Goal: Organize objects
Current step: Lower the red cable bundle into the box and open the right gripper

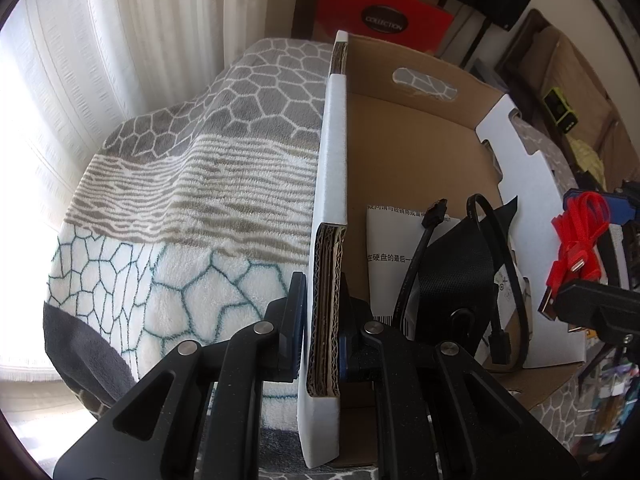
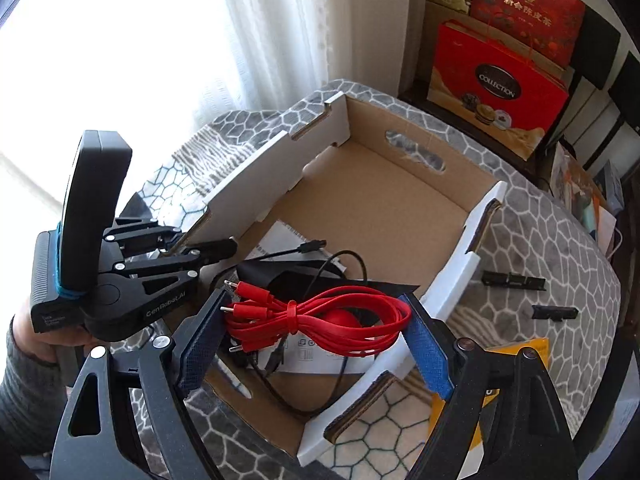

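An open cardboard box (image 2: 400, 208) sits on a patterned blanket. Inside lie a black cable (image 1: 424, 240), a black pouch (image 1: 456, 272) and a white paper sheet (image 1: 384, 248). My left gripper (image 1: 320, 320) is shut on the box's left wall (image 1: 332, 168); it also shows in the right wrist view (image 2: 208, 250). My right gripper (image 2: 312, 324) is shut on a bundled red cable (image 2: 320, 320) and holds it above the box's near end. The red cable also shows in the left wrist view (image 1: 576, 240).
Two small black parts (image 2: 514, 280) (image 2: 554, 313) and a yellow booklet (image 2: 516, 360) lie on the blanket (image 2: 540, 232) right of the box. Red gift bags (image 2: 496, 88) and shelves stand behind. White curtains (image 1: 100, 40) hang at the left.
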Motion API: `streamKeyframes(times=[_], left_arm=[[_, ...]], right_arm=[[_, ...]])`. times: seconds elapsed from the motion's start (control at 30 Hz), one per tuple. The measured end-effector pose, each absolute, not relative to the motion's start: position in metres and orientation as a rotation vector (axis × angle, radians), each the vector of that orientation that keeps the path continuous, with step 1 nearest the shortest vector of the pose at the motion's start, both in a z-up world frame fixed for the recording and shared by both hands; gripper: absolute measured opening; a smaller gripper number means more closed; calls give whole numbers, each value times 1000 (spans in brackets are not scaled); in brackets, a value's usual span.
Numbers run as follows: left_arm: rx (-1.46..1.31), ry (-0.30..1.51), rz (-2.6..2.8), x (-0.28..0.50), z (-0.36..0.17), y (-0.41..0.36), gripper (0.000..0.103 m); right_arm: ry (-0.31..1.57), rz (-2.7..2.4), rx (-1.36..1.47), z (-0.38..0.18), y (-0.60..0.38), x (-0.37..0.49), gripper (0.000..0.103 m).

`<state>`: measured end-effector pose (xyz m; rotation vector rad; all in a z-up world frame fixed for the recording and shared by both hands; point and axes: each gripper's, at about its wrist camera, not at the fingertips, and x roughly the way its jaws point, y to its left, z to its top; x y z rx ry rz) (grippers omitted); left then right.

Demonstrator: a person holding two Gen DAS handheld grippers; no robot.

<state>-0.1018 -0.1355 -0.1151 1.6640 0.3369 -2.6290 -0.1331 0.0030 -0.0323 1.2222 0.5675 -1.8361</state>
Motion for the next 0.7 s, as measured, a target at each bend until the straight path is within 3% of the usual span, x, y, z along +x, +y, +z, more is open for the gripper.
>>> streamKeyframes(times=[0.7], left_arm=[[1663,339,-2627,-102,-115,-136,11]], right_arm=[[635,-1824,1271,-69,-7,-126,87]])
